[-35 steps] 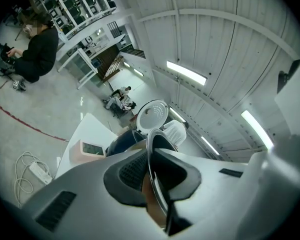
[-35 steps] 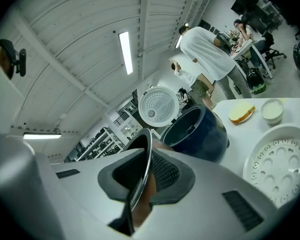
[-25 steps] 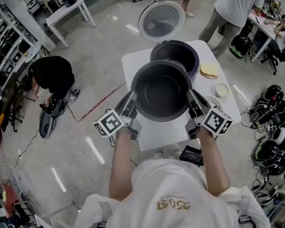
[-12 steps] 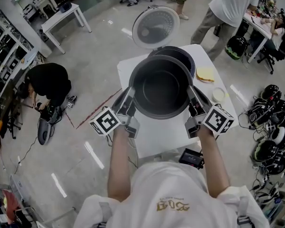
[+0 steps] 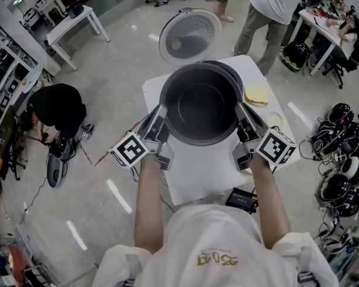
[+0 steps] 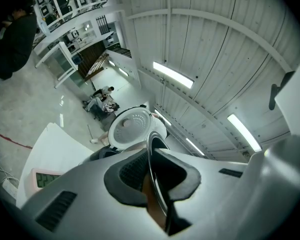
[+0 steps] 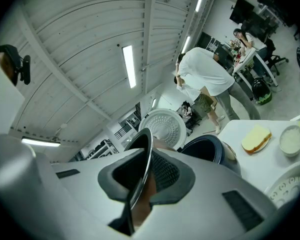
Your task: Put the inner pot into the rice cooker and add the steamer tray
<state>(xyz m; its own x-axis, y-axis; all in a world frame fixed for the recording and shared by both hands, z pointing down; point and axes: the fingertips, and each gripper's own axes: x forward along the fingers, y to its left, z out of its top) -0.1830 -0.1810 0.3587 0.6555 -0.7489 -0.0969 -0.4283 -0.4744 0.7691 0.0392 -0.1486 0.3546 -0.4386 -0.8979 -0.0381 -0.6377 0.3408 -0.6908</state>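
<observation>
The dark inner pot hangs in the air over the open rice cooker, held level by its rim from both sides. My left gripper is shut on the pot's left rim, the thin metal edge running between its black pads. My right gripper is shut on the right rim in the same way. The cooker's round white lid stands open behind the pot. The cooker body shows dark blue in the right gripper view. The steamer tray lies white and perforated at the table's right.
The white table carries a yellow sponge and a small white bowl at its right. A black device sits at the near edge. People stand behind the table; one crouches on the floor at the left.
Both grippers have carried the pot upward and away from me, from above the table's middle to over the cooker's opening. The grip on the rim is unchanged.
</observation>
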